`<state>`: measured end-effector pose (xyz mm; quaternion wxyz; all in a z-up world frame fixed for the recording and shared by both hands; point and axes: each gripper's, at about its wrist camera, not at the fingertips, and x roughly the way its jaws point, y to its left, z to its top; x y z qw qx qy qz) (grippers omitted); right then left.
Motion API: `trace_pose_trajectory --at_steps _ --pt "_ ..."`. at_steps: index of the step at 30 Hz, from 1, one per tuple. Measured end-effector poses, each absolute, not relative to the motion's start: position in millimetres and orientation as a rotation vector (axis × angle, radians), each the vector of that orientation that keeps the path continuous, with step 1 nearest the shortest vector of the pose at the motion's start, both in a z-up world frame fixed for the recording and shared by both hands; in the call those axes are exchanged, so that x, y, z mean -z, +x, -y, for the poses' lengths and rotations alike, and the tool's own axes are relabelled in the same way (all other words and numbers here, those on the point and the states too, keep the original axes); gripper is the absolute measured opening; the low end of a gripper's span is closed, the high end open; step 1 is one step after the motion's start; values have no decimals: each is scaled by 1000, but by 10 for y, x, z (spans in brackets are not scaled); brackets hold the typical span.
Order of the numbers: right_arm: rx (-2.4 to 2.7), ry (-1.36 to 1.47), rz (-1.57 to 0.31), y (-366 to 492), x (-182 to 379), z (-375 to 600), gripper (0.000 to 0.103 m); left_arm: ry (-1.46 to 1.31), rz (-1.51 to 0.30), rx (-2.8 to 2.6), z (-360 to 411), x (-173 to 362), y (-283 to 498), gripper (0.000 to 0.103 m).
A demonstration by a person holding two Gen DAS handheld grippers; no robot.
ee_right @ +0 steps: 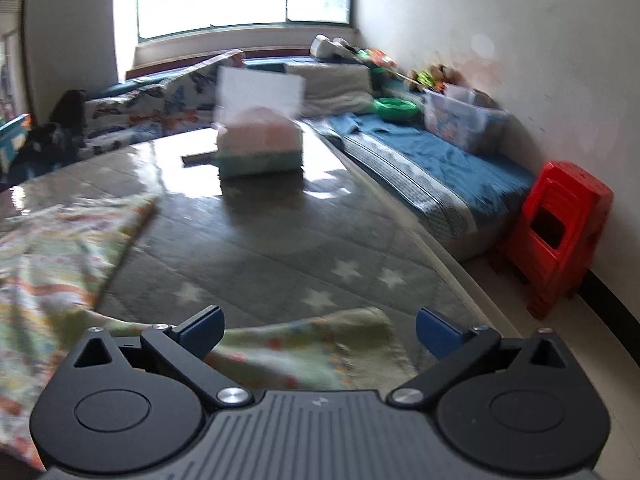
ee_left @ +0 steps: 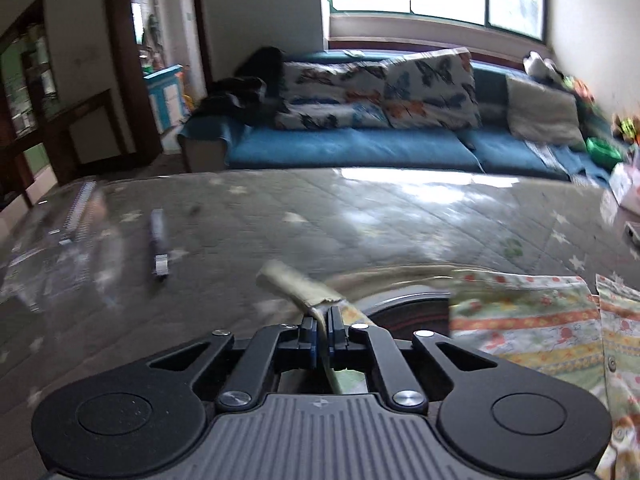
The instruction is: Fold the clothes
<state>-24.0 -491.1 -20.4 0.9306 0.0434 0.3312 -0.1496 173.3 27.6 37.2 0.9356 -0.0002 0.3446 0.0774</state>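
A light patterned shirt (ee_left: 532, 320) with orange, green and yellow bands lies on the grey star-print table (ee_left: 360, 220). My left gripper (ee_left: 322, 322) is shut on an edge of the shirt, and a strip of cloth (ee_left: 296, 284) sticks up ahead of the jaws. In the right wrist view the shirt (ee_right: 52, 256) spreads over the left, and a sleeve or corner (ee_right: 320, 344) lies between the blue pads. My right gripper (ee_right: 320, 330) is open just above that piece, not holding it.
A tissue box (ee_right: 260, 144) stands at the table's far side. A dark pen-like object (ee_left: 159, 244) lies on the table at left. A blue sofa (ee_left: 360, 144) with cushions runs behind. A red stool (ee_right: 556, 232) stands by the right wall.
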Motion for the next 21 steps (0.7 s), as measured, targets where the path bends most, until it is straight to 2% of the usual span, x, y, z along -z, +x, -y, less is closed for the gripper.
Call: trace_pose_trajectory --at_steps 14,21 --pt "-19 57 -673 -93 32 3982 103 -93 -613 -253 -1135 -509 564 3" --pt "-197 -20 -711 41 100 3411 103 -80 -679 -283 -1221 -219 580 5"
